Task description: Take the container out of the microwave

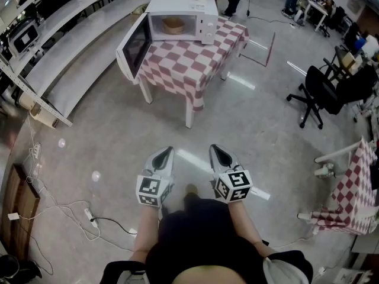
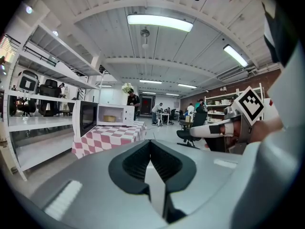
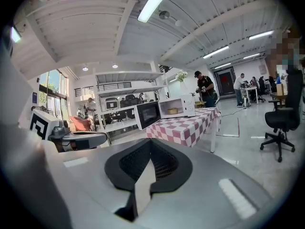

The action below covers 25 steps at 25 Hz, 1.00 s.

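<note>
Both grippers are side by side out front of me over the bare floor, pointing at the microwave (image 1: 177, 18), and they're well apart from it. The left gripper (image 1: 166, 151) has its fingers pressed together with nothing between them. Same deal on the right gripper (image 1: 215, 150): fingers together, nothing held.

The microwave sits at the far end of a tabletop (image 1: 189, 64) with a red-and-white checked cloth. Its door (image 1: 135, 46) is swung wide open toward the left. The container (image 1: 173, 25) is inside the oven, a low round tan thing sitting on the oven floor, and nothing is touching it.

Long white shelves (image 1: 77, 34) run along the left side of the room, and a black office chair (image 1: 323, 90) stands off to the right.
</note>
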Available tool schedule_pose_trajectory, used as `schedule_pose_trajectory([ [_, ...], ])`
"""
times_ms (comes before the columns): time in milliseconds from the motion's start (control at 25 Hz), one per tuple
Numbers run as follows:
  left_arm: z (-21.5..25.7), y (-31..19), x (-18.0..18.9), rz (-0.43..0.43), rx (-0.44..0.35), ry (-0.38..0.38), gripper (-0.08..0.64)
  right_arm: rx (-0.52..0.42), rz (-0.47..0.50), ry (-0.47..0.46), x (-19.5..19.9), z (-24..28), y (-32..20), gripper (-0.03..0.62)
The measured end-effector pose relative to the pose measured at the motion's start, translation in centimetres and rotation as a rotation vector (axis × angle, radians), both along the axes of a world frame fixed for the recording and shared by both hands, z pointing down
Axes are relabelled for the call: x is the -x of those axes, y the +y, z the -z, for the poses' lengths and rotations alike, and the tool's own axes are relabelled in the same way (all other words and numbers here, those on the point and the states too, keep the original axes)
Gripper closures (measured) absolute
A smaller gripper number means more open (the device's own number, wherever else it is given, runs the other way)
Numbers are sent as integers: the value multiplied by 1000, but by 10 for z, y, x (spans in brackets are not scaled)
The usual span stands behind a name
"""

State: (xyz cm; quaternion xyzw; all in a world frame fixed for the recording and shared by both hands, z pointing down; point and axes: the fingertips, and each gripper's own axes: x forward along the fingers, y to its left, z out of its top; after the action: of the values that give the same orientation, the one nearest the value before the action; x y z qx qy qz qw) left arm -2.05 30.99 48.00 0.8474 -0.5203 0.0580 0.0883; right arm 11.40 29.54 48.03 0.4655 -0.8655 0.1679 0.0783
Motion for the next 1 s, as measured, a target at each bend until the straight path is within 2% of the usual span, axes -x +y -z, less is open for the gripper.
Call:
schedule_pose_trajectory([
  [560, -11, -59, 5, 21, 21, -14, 549, 23, 36, 5, 4, -8, -64, 592],
  [1000, -17, -81, 5, 41, 23, -9, 549, 25, 54, 8, 7, -15, -93, 592],
])
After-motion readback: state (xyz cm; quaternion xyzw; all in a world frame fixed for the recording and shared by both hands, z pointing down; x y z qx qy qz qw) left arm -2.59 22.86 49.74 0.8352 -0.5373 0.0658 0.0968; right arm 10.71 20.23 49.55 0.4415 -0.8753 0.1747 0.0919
